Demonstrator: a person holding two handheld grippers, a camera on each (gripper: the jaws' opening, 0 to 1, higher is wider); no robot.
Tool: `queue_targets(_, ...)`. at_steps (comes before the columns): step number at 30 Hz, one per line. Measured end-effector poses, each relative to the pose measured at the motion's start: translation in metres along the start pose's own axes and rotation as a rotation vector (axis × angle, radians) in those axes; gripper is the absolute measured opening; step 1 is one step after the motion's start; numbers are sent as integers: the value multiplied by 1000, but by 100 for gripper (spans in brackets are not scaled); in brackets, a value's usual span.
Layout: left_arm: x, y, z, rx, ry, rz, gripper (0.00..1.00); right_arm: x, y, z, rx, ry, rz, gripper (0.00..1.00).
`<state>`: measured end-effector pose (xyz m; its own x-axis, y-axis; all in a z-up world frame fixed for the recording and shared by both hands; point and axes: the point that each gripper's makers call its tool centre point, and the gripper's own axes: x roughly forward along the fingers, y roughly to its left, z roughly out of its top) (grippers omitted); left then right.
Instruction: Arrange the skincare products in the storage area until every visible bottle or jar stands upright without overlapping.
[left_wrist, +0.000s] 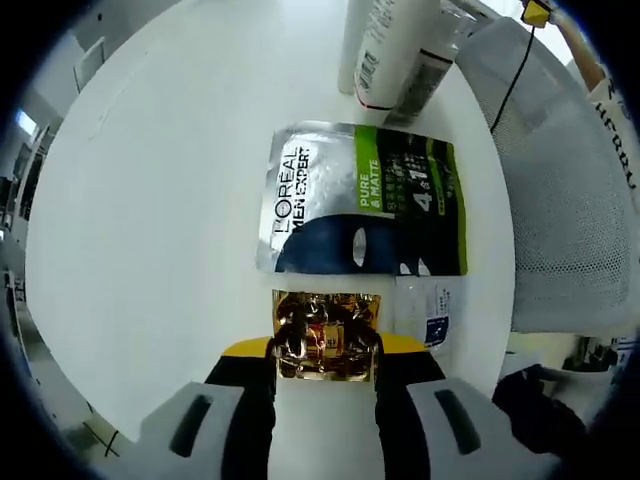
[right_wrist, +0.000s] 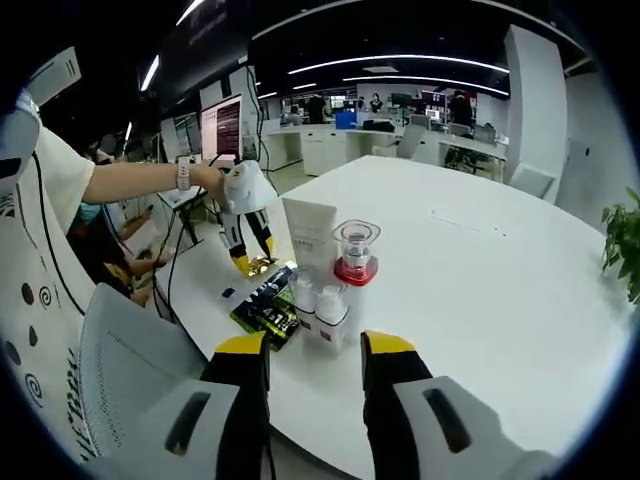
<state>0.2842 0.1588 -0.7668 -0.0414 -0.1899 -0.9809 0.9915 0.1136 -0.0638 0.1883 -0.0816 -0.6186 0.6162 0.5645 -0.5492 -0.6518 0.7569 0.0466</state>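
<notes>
In the left gripper view a crinkled gold sachet (left_wrist: 325, 335) lies on the white table (left_wrist: 150, 220), and my left gripper (left_wrist: 326, 362) stands open with a jaw at either side of it. Beyond it a silver, green and dark L'Oreal sachet (left_wrist: 360, 200) lies flat, with a white tube (left_wrist: 385, 50) upright behind it. A small white and blue sachet (left_wrist: 432, 315) lies to the right. In the right gripper view my right gripper (right_wrist: 315, 352) is open and holds nothing, short of two small white bottles (right_wrist: 318, 300). Behind them stand a clear jar on a red base (right_wrist: 355, 250) and the white tube (right_wrist: 310, 230). A hand holds the left gripper (right_wrist: 248, 255) down over the gold sachet (right_wrist: 262, 268).
A white mesh chair (left_wrist: 570, 200) stands against the table edge beside the sachets; it is also the chair (right_wrist: 130, 370) at lower left of the right gripper view. The dark sachet (right_wrist: 265, 305) lies near the table's edge. Bare tabletop (right_wrist: 480, 260) stretches right. Desks and monitors fill the room behind.
</notes>
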Motion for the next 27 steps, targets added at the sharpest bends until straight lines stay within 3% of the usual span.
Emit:
queue_targets(8, 2, 1, 0, -1, -2, 4, 33, -2, -1, -3, 5, 3, -4, 36)
queue_targets(14, 3, 0, -2, 32, 8, 40, 34, -2, -2, -4, 8, 3, -11, 36)
queue_targets(27, 5, 8, -4, 14, -32, 69, 39, 0, 0, -4, 0, 5, -4, 36)
